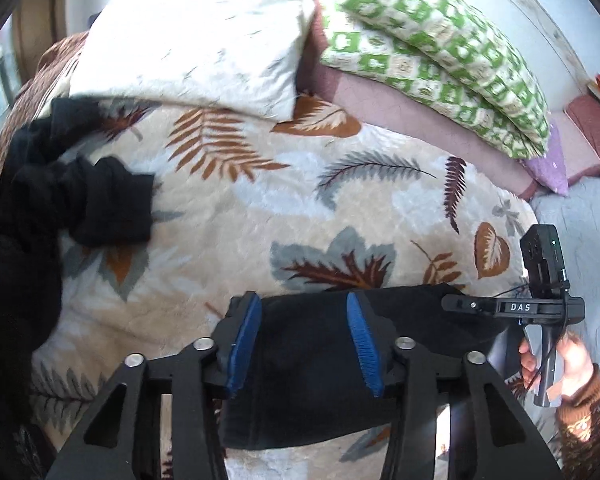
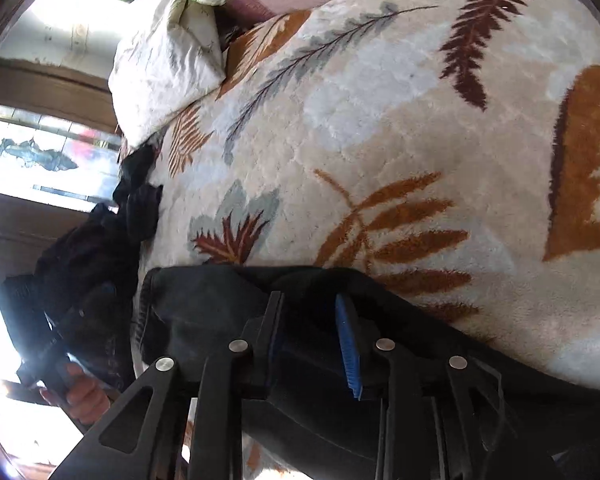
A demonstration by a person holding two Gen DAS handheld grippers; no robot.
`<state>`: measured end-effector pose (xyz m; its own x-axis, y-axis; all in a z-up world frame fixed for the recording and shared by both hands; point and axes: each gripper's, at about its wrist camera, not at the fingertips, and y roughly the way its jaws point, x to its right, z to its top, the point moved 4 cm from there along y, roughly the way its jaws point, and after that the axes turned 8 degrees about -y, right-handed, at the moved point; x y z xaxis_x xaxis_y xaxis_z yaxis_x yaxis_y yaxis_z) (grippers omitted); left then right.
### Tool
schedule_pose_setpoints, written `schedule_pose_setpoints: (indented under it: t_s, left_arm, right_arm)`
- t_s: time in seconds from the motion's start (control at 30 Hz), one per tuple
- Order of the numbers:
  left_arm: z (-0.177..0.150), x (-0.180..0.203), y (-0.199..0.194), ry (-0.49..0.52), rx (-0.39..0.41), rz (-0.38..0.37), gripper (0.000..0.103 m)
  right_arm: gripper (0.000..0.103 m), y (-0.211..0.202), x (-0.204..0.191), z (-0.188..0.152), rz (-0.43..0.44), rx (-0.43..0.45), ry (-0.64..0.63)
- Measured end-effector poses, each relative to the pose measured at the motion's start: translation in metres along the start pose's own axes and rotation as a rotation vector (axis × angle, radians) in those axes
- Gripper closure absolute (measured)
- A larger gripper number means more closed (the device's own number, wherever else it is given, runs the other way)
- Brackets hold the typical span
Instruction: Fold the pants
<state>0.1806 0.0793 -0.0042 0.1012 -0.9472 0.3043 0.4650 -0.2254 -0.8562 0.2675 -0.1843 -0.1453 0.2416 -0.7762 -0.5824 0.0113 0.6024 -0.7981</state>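
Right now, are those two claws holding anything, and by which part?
Left gripper: nothing, jaws apart above the black pants. Right gripper: at the pants' edge, grip unclear.

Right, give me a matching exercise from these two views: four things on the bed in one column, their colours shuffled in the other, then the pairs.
Things:
1. pants
2. patterned pillow
3. plain pillow
4. pads on the left gripper's fingers

Colours:
A. blue
B. white
C. black
D. green and cream

Pairs: 1-C, 2-D, 3-B, 4-A
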Motion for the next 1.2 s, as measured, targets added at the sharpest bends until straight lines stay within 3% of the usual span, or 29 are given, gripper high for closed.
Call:
schedule_pose_setpoints:
  t_s: [0.13, 0.23, 0.3, 0.4, 0.5, 0.6, 0.67, 0.7, 0.73, 0.8, 0.83, 0.97, 1.07, 1.13, 1.2]
  left_arm:
    - [0.001, 0.059, 0.041, 0.277, -0.095, 0.059, 0.043]
    - [-0.001, 0.088, 0.075, 0.475, -0.126, 0.157, 0.043]
    - [-0.002, 0.099, 0.093, 0.566, -0.142, 0.196, 0.043]
    - [-0.005, 0.110, 0.112, 0.649, -0.202, 0.163, 0.041]
    - [-0.010, 0.114, 0.130, 0.749, -0.234, 0.183, 0.034]
    - [-0.017, 0.114, 0.149, 0.817, -0.268, 0.242, 0.033]
    - [-0.021, 0.114, 0.154, 0.838, -0.269, 0.266, 0.033]
    - [-0.022, 0.115, 0.155, 0.842, -0.260, 0.272, 0.036]
    - [-0.022, 0.116, 0.155, 0.838, -0.251, 0.280, 0.048]
    - [-0.023, 0.117, 0.154, 0.816, -0.247, 0.285, 0.067]
    - [-0.024, 0.118, 0.151, 0.809, -0.248, 0.284, 0.074]
    - [-0.033, 0.126, 0.134, 0.844, -0.192, 0.274, 0.076]
    - [-0.028, 0.126, 0.121, 0.827, -0.166, 0.239, 0.064]
    - [-0.025, 0.123, 0.117, 0.826, -0.142, 0.232, 0.037]
    - [-0.028, 0.121, 0.112, 0.860, -0.114, 0.219, 0.028]
  right_arm:
    - [0.071, 0.007, -0.015, -0.010, -0.074, -0.096, -0.181]
    - [0.072, 0.010, -0.021, -0.014, -0.131, -0.116, -0.280]
    - [0.075, 0.009, -0.021, -0.016, -0.112, -0.127, -0.286]
    - [0.072, 0.003, -0.023, -0.022, -0.032, -0.141, -0.313]
    - [0.072, -0.004, -0.014, -0.020, 0.017, -0.115, -0.270]
    - [0.072, -0.002, 0.002, -0.012, 0.096, -0.063, -0.091]
    - [0.072, 0.003, 0.006, -0.012, 0.121, -0.057, -0.043]
    - [0.074, 0.006, 0.004, -0.013, 0.109, -0.064, -0.061]
    - [0.077, 0.008, 0.000, -0.014, 0.086, -0.068, -0.100]
    - [0.097, 0.007, -0.009, -0.014, 0.025, -0.067, -0.183]
    - [0.097, 0.005, -0.012, -0.014, 0.008, -0.063, -0.208]
    - [0.098, -0.015, -0.025, -0.015, -0.036, 0.003, -0.278]
    - [0.098, -0.029, -0.039, -0.025, 0.024, 0.032, -0.317]
    - [0.098, -0.030, -0.047, -0.036, 0.028, 0.007, -0.365]
    - [0.098, -0.026, -0.054, -0.045, 0.023, -0.025, -0.389]
